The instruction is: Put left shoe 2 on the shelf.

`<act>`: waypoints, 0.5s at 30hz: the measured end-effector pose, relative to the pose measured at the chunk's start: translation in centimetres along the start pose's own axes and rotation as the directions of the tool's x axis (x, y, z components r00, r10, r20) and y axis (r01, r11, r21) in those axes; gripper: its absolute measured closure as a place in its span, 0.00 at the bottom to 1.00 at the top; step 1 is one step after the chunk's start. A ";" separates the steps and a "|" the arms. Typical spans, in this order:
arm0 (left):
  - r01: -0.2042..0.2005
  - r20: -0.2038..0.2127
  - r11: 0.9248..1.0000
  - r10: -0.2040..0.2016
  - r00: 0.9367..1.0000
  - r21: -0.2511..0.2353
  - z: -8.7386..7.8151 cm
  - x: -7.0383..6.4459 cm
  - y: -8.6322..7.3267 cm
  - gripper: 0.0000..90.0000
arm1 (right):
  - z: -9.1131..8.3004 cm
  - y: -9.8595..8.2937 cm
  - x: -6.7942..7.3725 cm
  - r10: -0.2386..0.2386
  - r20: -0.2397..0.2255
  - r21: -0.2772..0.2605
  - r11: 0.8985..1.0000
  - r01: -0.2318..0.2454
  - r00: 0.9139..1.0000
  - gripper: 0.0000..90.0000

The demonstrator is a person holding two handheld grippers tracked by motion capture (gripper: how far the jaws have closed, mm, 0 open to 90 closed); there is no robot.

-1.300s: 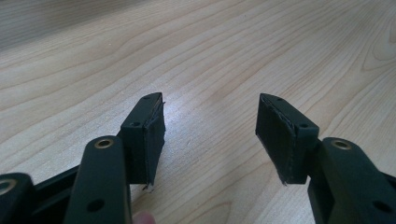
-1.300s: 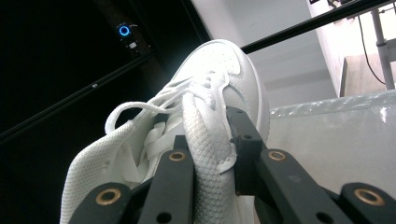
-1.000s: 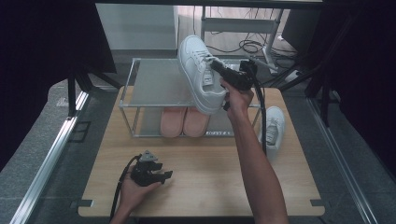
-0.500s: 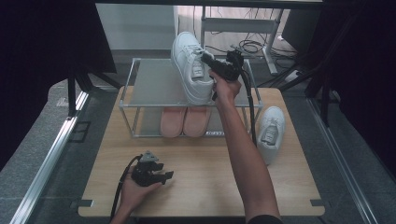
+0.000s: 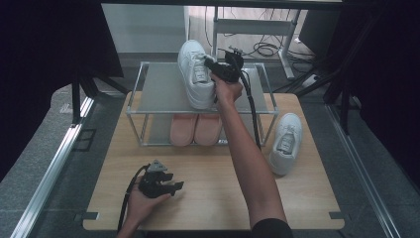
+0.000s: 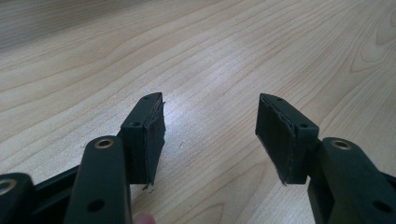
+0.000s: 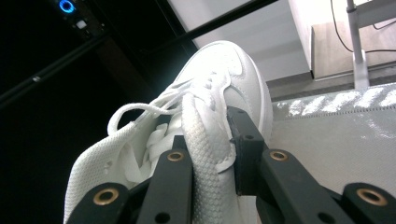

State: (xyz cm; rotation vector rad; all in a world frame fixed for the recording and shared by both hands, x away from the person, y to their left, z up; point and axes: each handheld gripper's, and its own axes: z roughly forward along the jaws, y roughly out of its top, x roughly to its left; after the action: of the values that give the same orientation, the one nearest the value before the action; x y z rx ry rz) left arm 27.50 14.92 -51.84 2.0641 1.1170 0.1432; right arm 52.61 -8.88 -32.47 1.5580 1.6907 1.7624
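The high view looks forward and down from above the person's side, taking in the whole tabletop point(image 5: 213, 198). The left gripper view skims that tabletop point(image 6: 233, 56) very near. The right gripper view sits close against the white shoe point(image 7: 210, 93), which the high view shares point(image 5: 195, 74).

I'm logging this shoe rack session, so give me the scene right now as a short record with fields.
Held item: white lace-up sneaker, gripped by its collar wall
Right gripper: shut on the sneaker, over the top shelf
Left gripper: open, holding nothing, low over the light wooden table
Rack: metal-framed two-shelf rack
Lower shelf: pair of pink shoes
On table: second white sneaker, right of the rack
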 end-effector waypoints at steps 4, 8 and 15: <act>-0.002 -0.003 1.000 0.002 1.000 0.002 0.0 0.0 0.0 0.48 | 0.6 -0.3 -0.2 0.014 0.020 0.024 1.000 -0.014 1.000 0.87; -0.004 -0.005 1.000 0.004 1.000 0.002 0.0 0.0 0.0 0.48 | 1.5 -0.8 -0.8 0.025 0.040 0.065 0.997 -0.028 0.999 0.83; -0.008 -0.005 1.000 0.008 1.000 0.004 0.1 -0.1 0.0 0.48 | 1.8 -0.7 -1.2 0.036 -0.018 0.079 0.996 -0.034 0.999 0.67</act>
State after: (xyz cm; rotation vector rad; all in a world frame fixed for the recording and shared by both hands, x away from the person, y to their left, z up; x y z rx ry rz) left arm 27.48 14.81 -51.88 2.0730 1.1123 0.1503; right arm 54.15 -8.55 -34.11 1.6179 1.7725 1.7524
